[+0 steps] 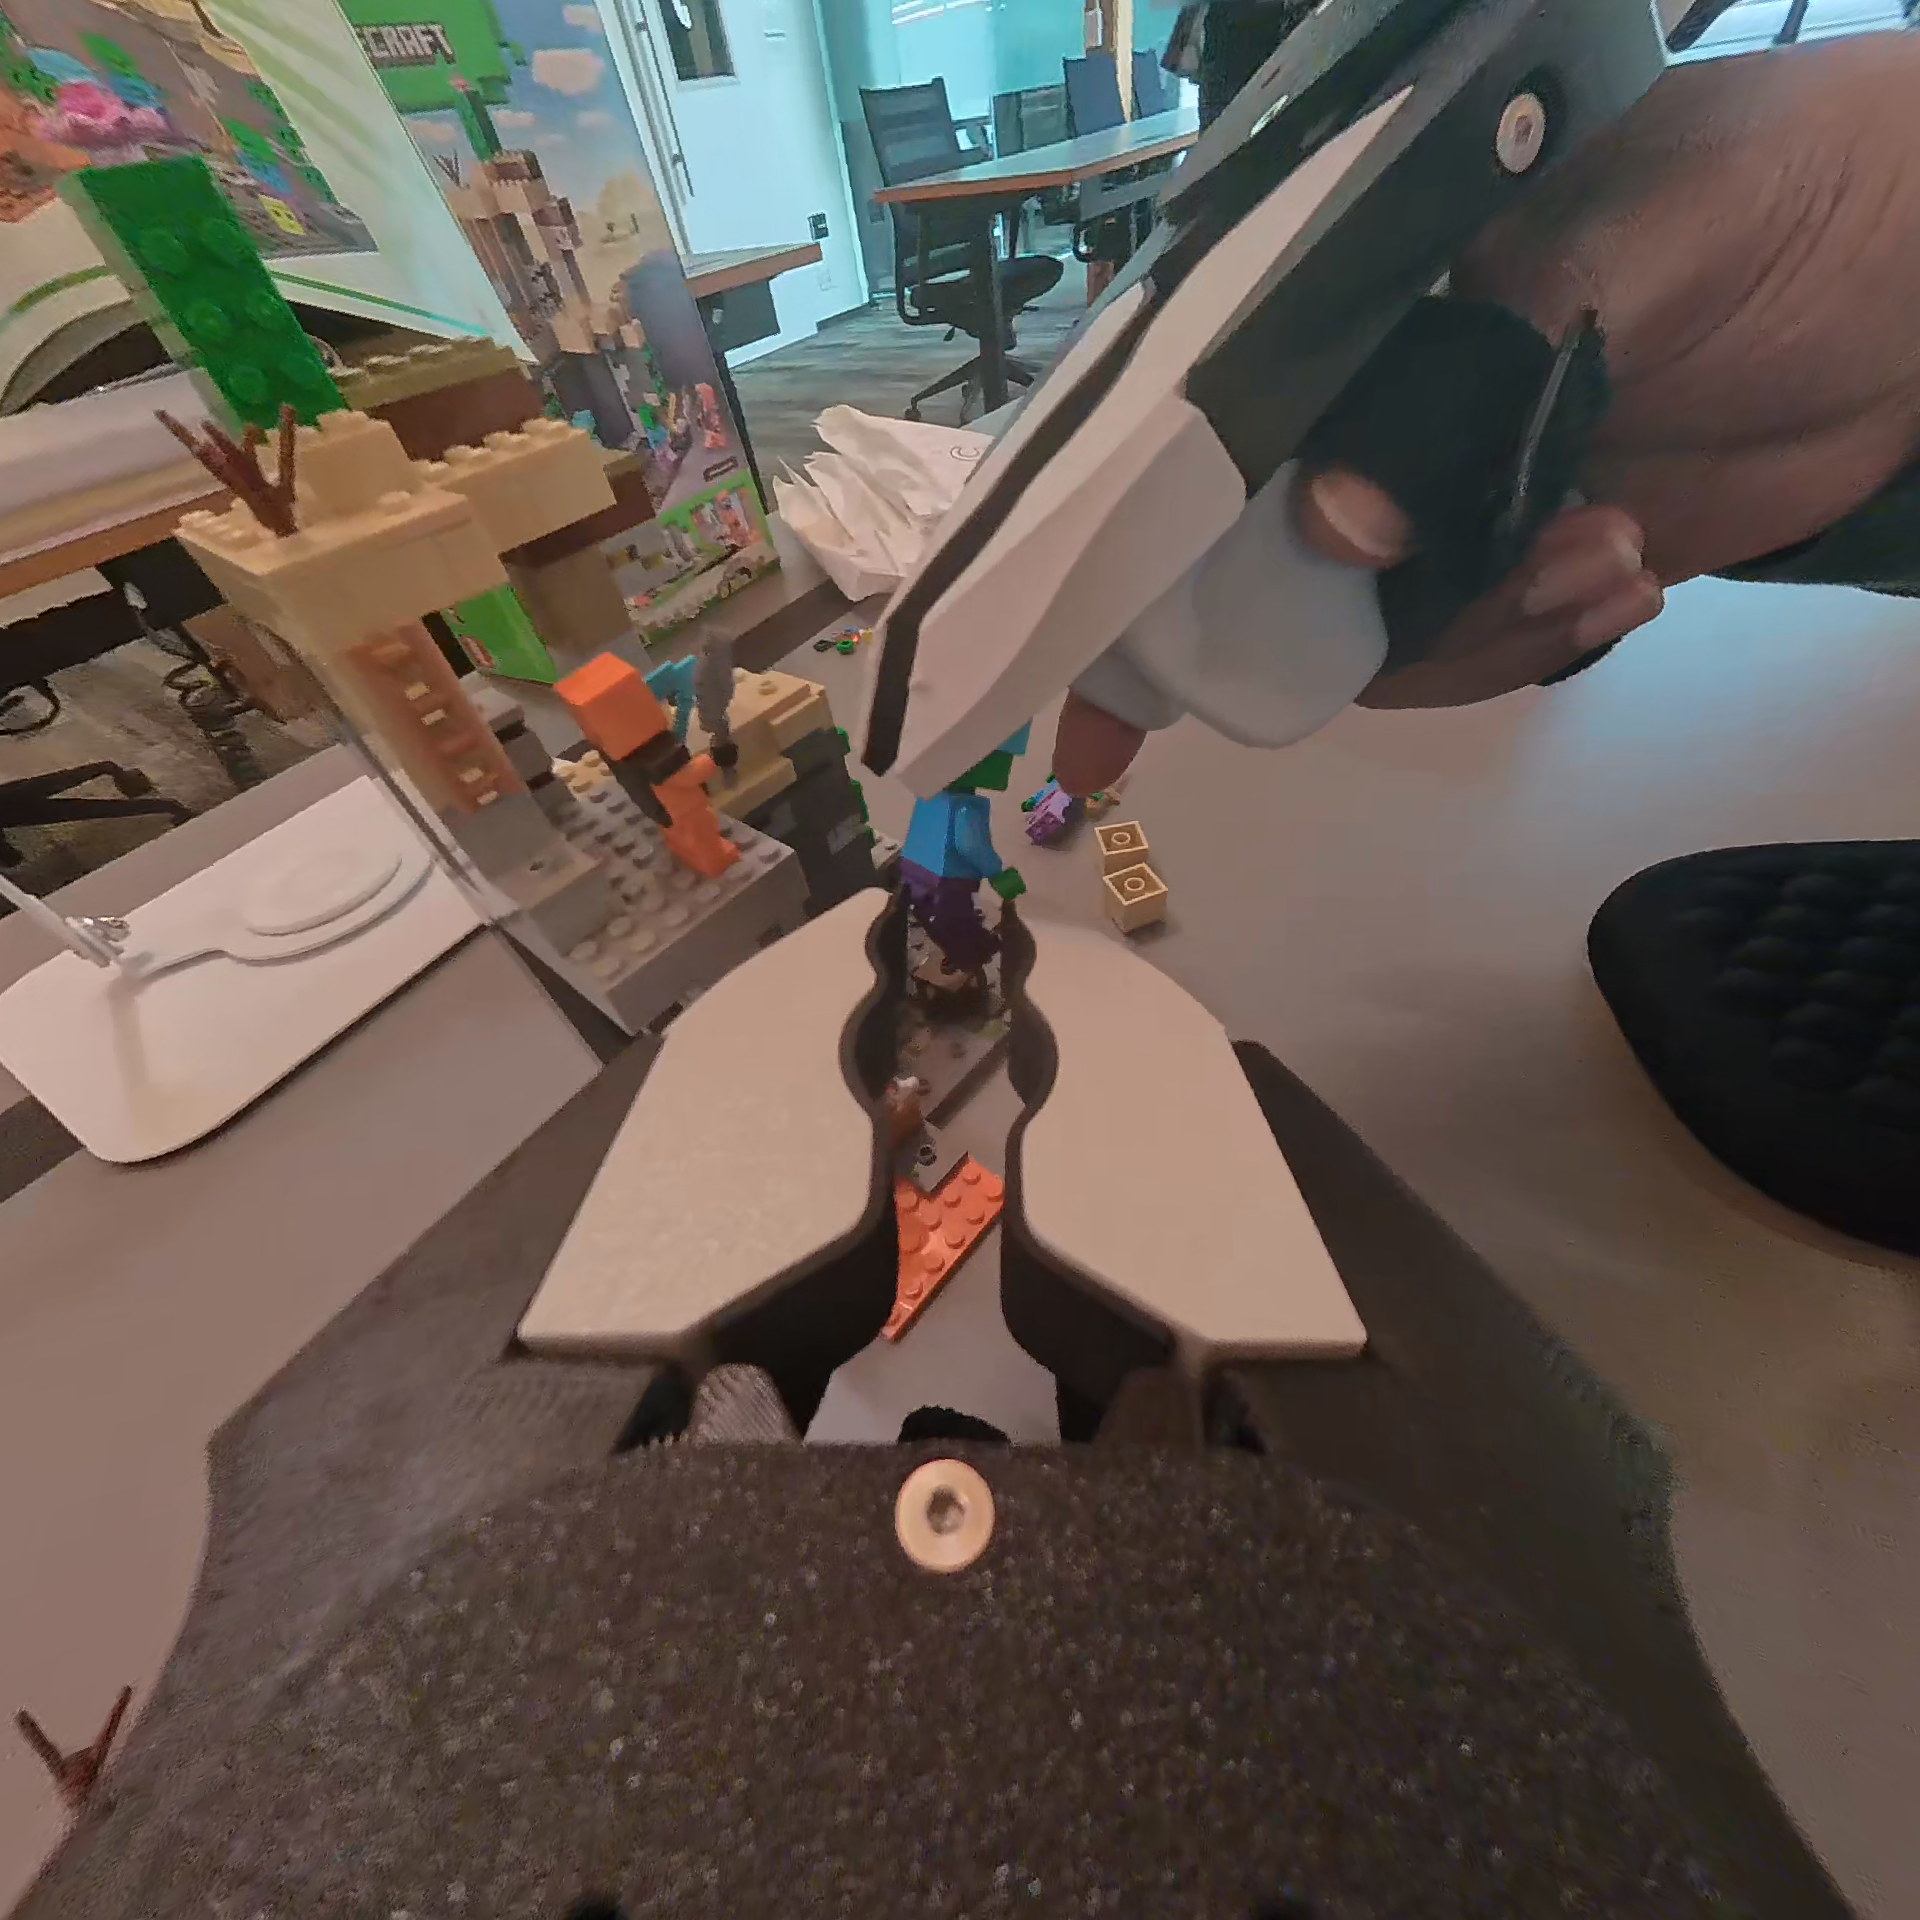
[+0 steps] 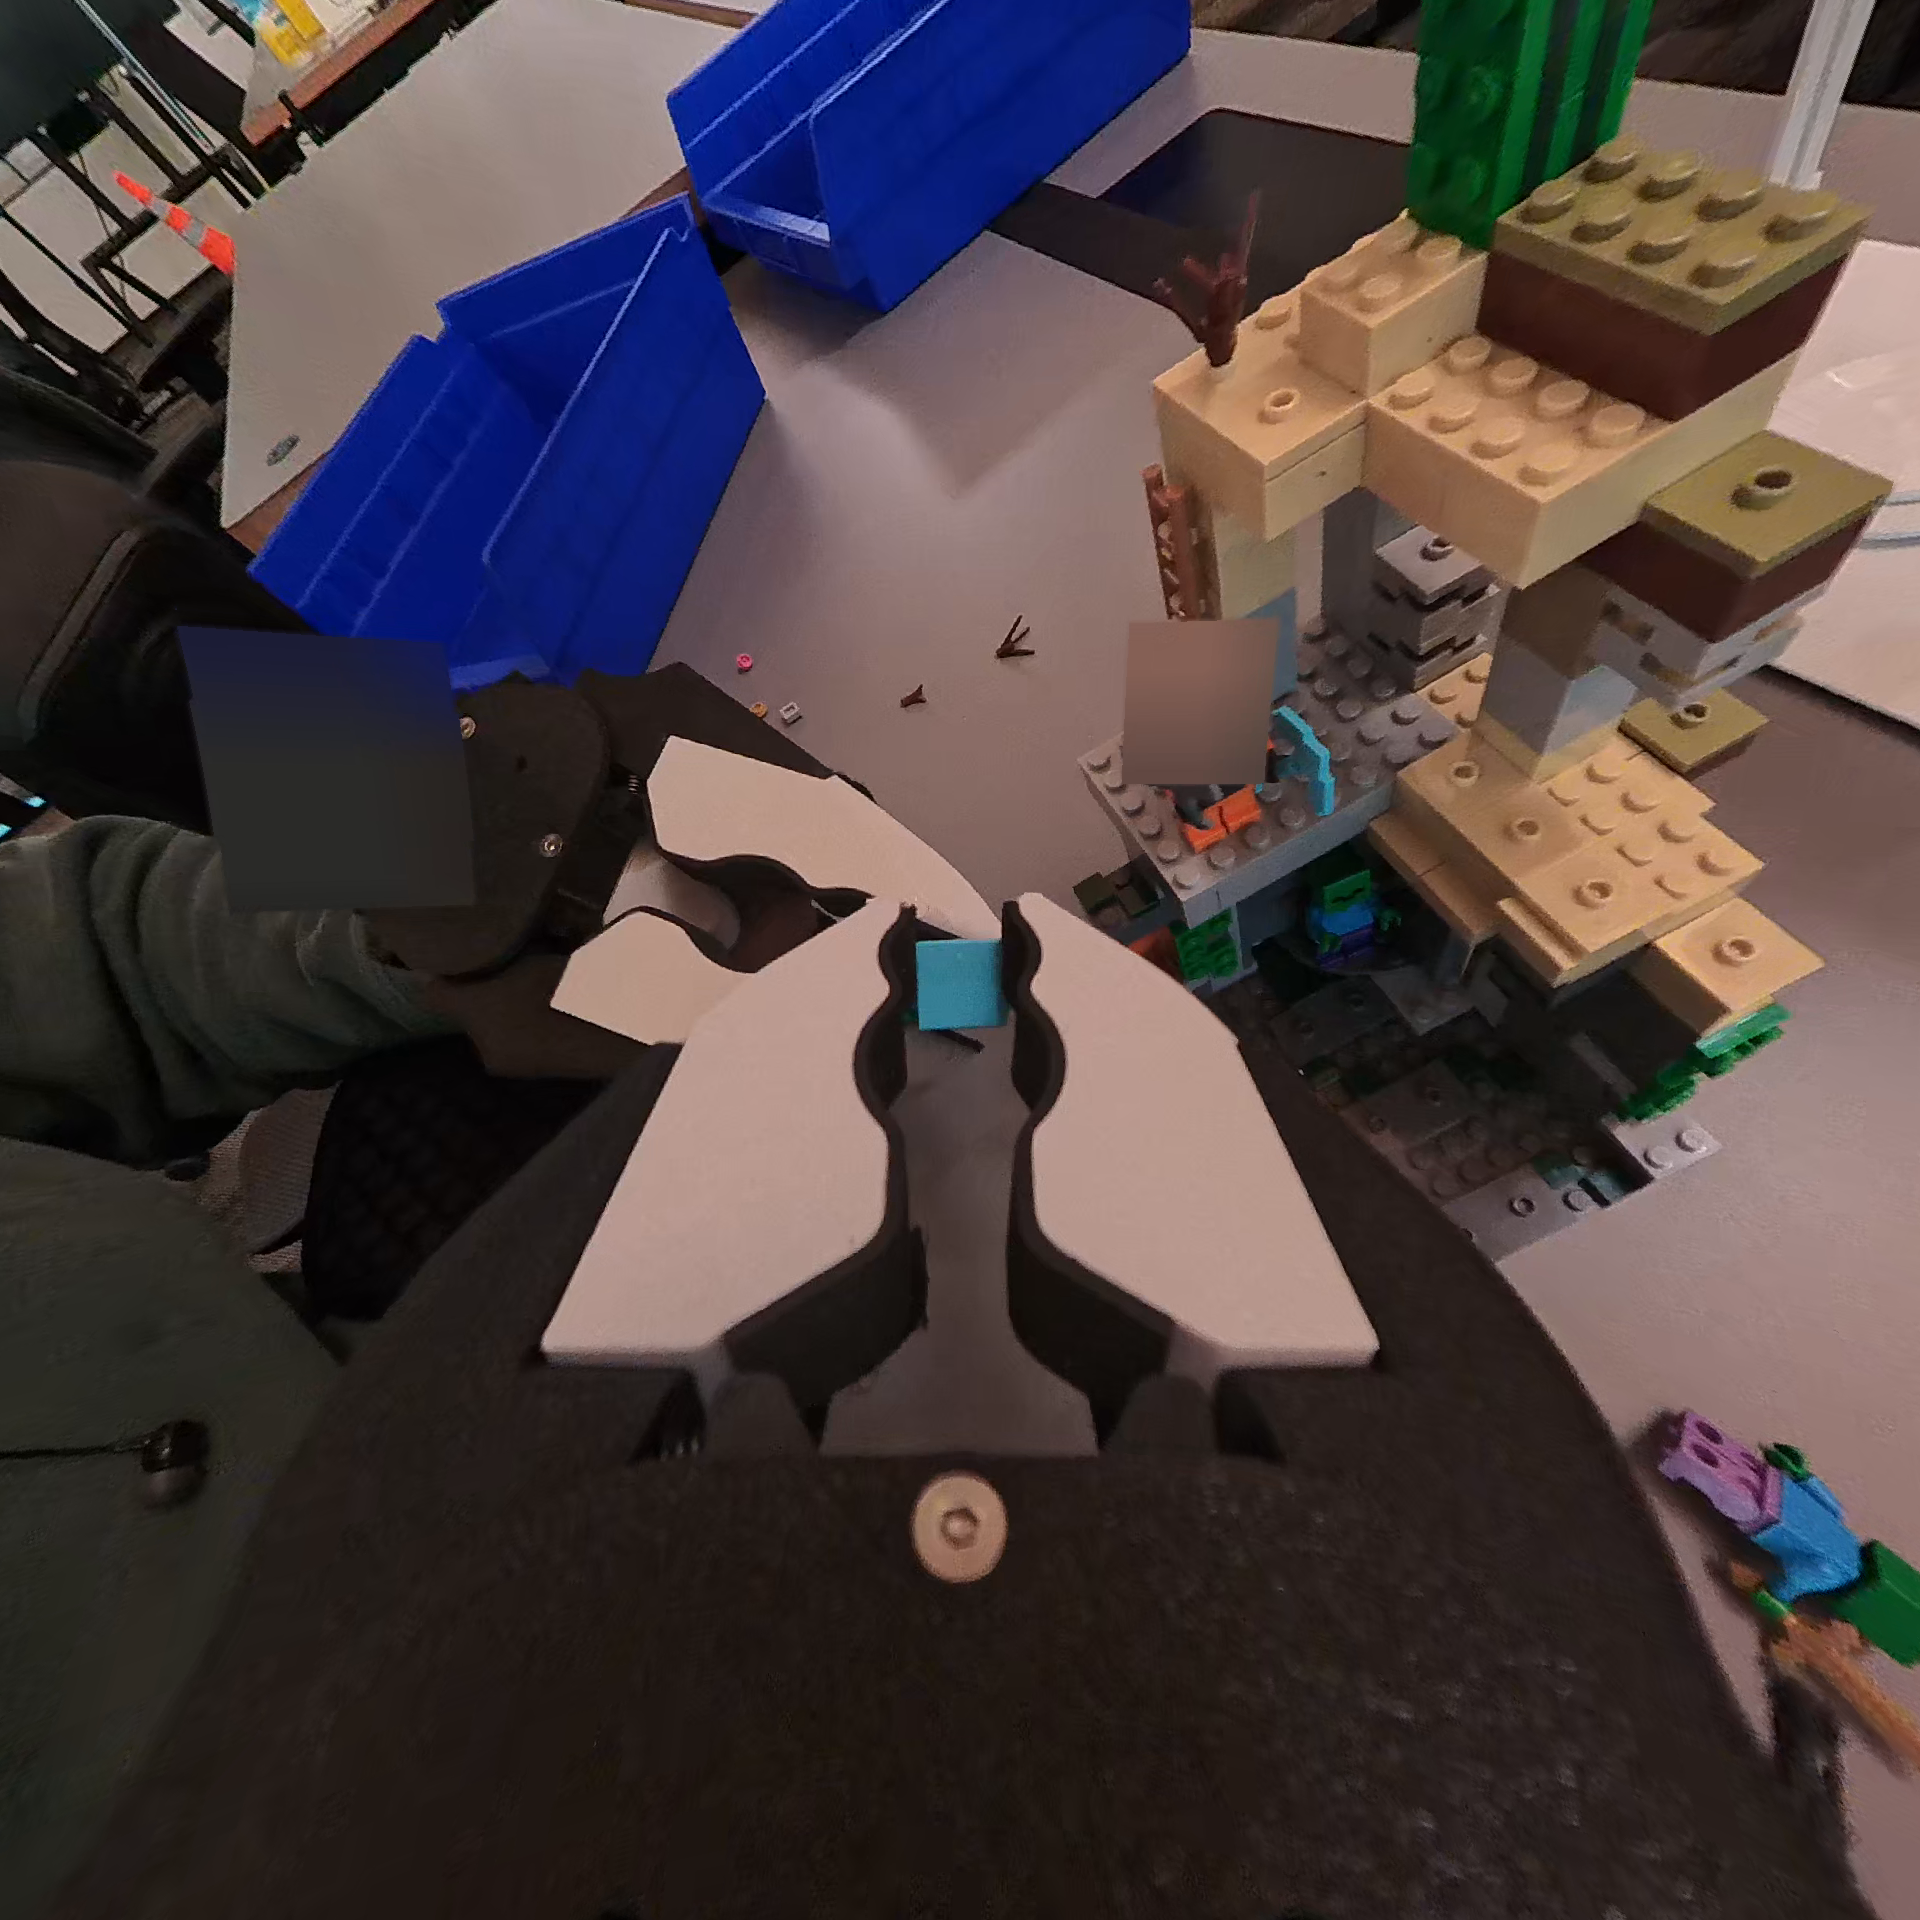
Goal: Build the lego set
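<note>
The right gripper (image 2: 957,951) is clamped on a small blue figure (image 2: 958,984) while the left gripper (image 1: 951,940), nearly closed, pinches its legs (image 1: 951,920), probably steadying it for assembly.

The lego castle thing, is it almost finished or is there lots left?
Much looks done: the tan tower stands on its grey base, with an orange figure on it. In hand: the right gripper pinches a zombie figure by its turquoise head, and the left gripper closes around its legs. Left: two tan bricks and another figure lie loose on the table.
</note>
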Tool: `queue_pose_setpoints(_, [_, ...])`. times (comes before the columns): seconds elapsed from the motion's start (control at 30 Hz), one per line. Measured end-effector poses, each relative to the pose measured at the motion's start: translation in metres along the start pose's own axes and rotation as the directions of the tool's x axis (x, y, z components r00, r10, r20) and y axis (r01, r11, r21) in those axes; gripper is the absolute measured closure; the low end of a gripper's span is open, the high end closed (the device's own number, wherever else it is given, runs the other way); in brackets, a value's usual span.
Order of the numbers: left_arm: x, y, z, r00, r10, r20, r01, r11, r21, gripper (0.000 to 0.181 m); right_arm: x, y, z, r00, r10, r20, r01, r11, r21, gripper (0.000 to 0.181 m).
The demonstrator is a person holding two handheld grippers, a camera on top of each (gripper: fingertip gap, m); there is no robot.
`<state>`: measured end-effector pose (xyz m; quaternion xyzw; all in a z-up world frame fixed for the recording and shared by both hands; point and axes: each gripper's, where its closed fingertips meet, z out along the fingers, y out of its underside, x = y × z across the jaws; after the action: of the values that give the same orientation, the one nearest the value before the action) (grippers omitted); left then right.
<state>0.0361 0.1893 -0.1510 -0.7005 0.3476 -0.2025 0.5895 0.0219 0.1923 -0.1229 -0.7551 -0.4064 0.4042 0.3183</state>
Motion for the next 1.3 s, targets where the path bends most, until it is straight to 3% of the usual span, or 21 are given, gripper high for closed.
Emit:
queue_pose_setpoints(0.33, [-0.01,-0.014,-0.009,0.997,0.012,0.076,-0.019,0.995,0.095,0.171,-0.012,-0.019,-0.001,0.997,-0.073,-0.002,0.072,0.99,0.118,0.164])
queue_pose_setpoints(0.67, [-0.01,-0.019,-0.012,0.993,0.051,0.109,-0.064,0.992,0.113,0.172,-0.015,-0.029,-0.017,0.989,-0.145,-0.03,0.148,0.969,0.199,0.156])
queue_pose_setpoints(0.8, [-0.012,-0.019,-0.012,0.992,0.05,0.118,-0.064,0.992,0.113,0.172,-0.013,-0.017,-0.023,0.969,-0.236,-0.076,0.245,0.956,0.162,0.15])
queue_pose_setpoints(1.0, [-0.013,-0.017,-0.011,0.986,0.085,0.14,-0.099,0.99,0.099,0.172,-0.012,-0.005,-0.017,0.973,-0.215,-0.086,0.227,0.962,0.154,0.148])
queue_pose_setpoints(1.13, [-0.012,-0.015,-0.01,0.979,0.125,0.159,-0.14,0.987,0.083,0.172,-0.011,-0.004,-0.01,0.972,-0.209,-0.105,0.222,0.966,0.132,0.164])
queue_pose_setpoints(1.3, [-0.01,-0.012,-0.009,0.98,0.139,0.145,-0.151,0.986,0.077,0.168,-0.006,0.0,-0.008,0.971,-0.223,-0.088,0.232,0.967,0.109,0.166])
